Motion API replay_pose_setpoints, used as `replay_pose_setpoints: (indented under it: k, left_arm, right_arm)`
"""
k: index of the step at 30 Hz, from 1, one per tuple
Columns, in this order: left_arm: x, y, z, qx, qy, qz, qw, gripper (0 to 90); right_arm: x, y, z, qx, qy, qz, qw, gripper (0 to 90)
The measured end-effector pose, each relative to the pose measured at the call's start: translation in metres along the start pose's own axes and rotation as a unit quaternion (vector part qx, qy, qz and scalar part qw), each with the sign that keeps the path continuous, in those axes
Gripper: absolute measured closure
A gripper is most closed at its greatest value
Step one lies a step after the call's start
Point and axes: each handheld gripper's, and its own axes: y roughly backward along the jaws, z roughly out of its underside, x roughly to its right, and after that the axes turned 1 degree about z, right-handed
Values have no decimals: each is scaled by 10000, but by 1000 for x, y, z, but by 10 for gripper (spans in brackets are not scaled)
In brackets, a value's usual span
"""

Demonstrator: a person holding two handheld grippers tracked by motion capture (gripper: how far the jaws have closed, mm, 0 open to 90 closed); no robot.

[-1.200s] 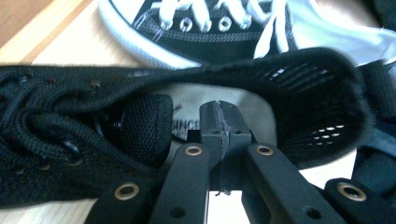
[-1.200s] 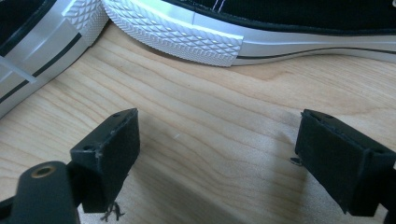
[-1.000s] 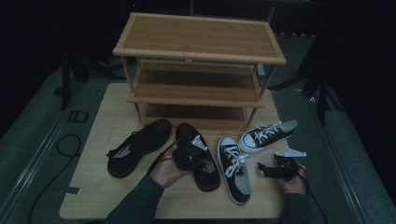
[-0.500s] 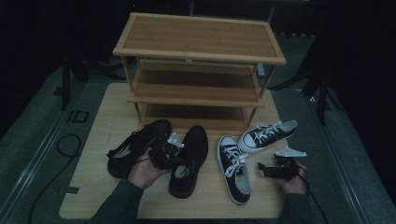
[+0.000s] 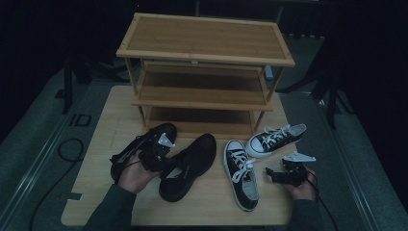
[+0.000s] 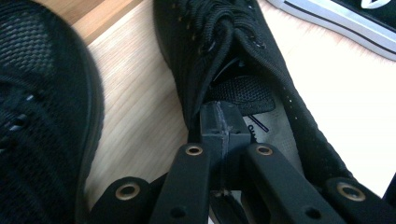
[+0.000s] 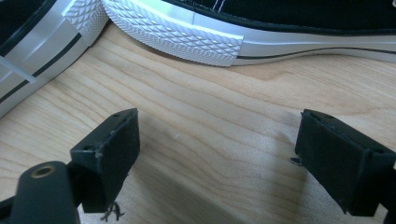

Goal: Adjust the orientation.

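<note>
The left gripper (image 5: 161, 155) is clamping its jaws together on the collar of a black shoe (image 5: 188, 165), which is lying on the table (image 5: 96, 144) in front of the wooden shoe rack (image 5: 204, 72) (its twin, a second black shoe (image 5: 126, 153), is sitting just left of it). The right gripper (image 5: 275, 175) is resting right of the rack's sneakers (image 5: 240, 173), jaws wide apart and holding nothing.

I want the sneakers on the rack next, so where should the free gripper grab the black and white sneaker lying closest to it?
Grip the black and white sneaker at its heel collar, coming from above with one jaw inside the opening, one outside. It sits upright, heel toward the person, its opening facing up, and the right gripper waits open just beside it.
</note>
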Motion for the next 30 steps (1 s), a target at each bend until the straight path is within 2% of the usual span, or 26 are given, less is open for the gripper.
replay_pose_setpoints:
  k: [2,7,9,11,13,17,18,20,22,23,27,30]
  left_arm:
    - [0,4,1,84,12,37,10000,900]
    - [5,11,-4,268,-83,-116,9995,890]
    - [6,13,-6,311,-119,-162,9993,825]
    - [8,14,-10,458,-139,-222,9986,775]
    - [9,10,-14,458,-133,-315,9984,716]
    - [9,-4,-19,320,-136,-421,9985,664]
    - [9,-8,-20,268,-116,-466,9985,664]
    - [6,-13,-21,288,-30,-395,9988,692]
    - [5,-14,-21,339,26,-333,9989,789]
    - [5,-13,-21,342,46,-377,9987,836]
    - [6,-10,-19,298,60,-445,9985,853]
    - [1,-3,-10,252,195,-524,9981,854]
  right_arm:
    - [0,0,0,0,0,0,10000,139]
    - [0,0,0,-1,1,1,10000,139]
    - [0,0,0,-1,1,1,10000,139]
    - [0,0,0,0,1,0,10000,139]
    - [0,0,0,0,1,1,10000,139]
    - [0,0,0,0,-1,0,10000,139]
    - [0,0,0,0,0,1,10000,139]
    - [0,0,0,-1,1,0,10000,139]
    - [0,0,0,0,1,0,10000,139]
    - [0,0,0,0,0,0,10000,139]
    - [0,0,0,-1,-1,0,10000,139]
    - [0,0,0,0,0,-1,10000,139]
